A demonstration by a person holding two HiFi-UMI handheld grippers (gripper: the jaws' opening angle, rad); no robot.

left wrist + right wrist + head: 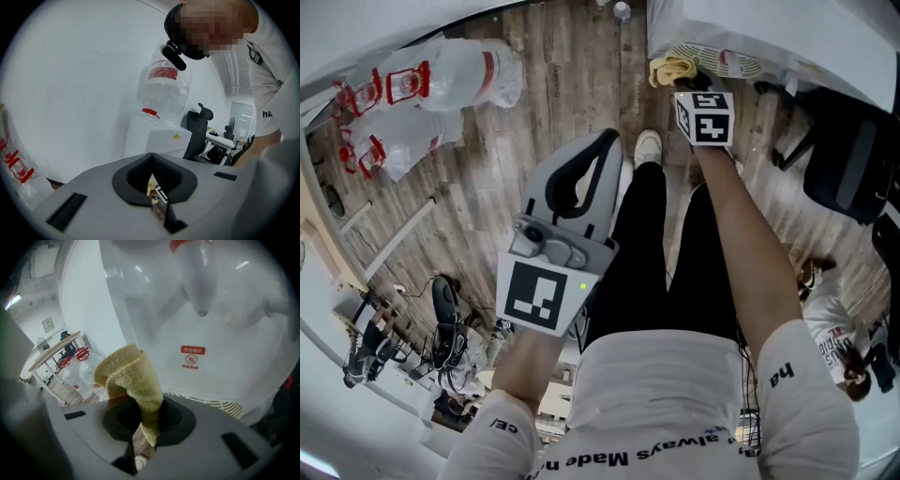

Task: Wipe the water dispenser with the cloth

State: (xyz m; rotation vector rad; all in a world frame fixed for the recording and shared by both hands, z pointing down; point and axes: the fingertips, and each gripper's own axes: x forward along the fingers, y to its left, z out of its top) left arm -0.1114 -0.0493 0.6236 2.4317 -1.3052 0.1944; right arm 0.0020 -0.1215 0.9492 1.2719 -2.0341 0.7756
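Note:
The white water dispenser (pixel 741 28) stands just ahead of me at the top right, with its slatted drip tray (pixel 727 62) facing me. My right gripper (pixel 686 84) is shut on a yellow cloth (pixel 669 68) and holds it close to that tray. In the right gripper view the folded cloth (pixel 131 376) sticks up from the right gripper (pixel 146 427), just before the dispenser's white front (pixel 225 343) and below a tap (pixel 199 282). My left gripper (pixel 600 150) hangs back over the floor, shut and empty. In its own view the left gripper (pixel 152 183) faces the dispenser (pixel 159 138) and its bottle (pixel 164 86) from farther off.
Bagged water bottles (pixel 441 80) lie on the wooden floor at the left. A black office chair (pixel 853 159) stands right of the dispenser, and the chair (pixel 197 131) shows beside a desk. My own shoe (pixel 648 146) is near the dispenser's foot. Cables and gear (pixel 441 328) lie lower left.

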